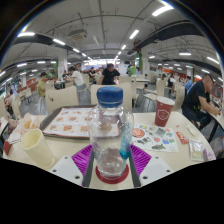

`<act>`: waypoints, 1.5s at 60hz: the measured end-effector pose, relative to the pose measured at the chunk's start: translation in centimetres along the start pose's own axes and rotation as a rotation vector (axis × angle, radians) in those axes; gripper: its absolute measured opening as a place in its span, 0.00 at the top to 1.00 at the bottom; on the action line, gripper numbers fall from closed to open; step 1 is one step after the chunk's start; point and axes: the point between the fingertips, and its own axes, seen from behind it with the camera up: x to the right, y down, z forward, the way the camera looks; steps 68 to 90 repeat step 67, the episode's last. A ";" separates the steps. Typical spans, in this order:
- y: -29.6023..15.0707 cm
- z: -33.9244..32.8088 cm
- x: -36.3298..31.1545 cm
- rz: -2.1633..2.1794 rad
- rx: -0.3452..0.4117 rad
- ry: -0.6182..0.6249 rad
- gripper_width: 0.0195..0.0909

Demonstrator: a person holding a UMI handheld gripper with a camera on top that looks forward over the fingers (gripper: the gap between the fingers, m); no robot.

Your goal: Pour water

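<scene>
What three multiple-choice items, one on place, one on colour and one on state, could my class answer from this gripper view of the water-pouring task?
1. Where is the bottle?
A. Between the jaws
B. Beyond the tray
C. On a chair

2. What colour is the bottle's cap?
A. Red
B. Blue
C. Green

3. How does the bottle stand?
A. On its side
B. Upside down
C. Upright, cap on

Answers:
1 A: the bottle rises between the two pads of the gripper, nearer than the tray on the table.
2 B: the cap is blue; the red thing is the cup beyond the bottle, to the right.
3 C: its cap is at the top and its base is down between the jaws.
</scene>
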 end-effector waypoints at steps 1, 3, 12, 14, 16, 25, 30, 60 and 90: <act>0.3 0.1 0.3 -0.002 -0.019 0.006 0.44; 0.7 -0.4 0.2 -0.005 -0.046 0.015 0.28; 1.3 -3.8 0.5 0.009 -0.124 0.064 0.06; 1.4 -5.1 0.3 0.015 -0.147 0.077 0.08; 1.4 -6.1 0.3 0.025 -0.163 0.082 0.08; 1.0 -13.6 -2.8 0.051 -0.224 0.091 0.08; 0.8 -17.3 -4.2 0.052 -0.245 0.102 0.08; 1.8 -24.7 -6.8 0.011 -0.277 0.092 0.08; 1.1 -24.9 -6.8 -0.012 -0.258 0.086 0.08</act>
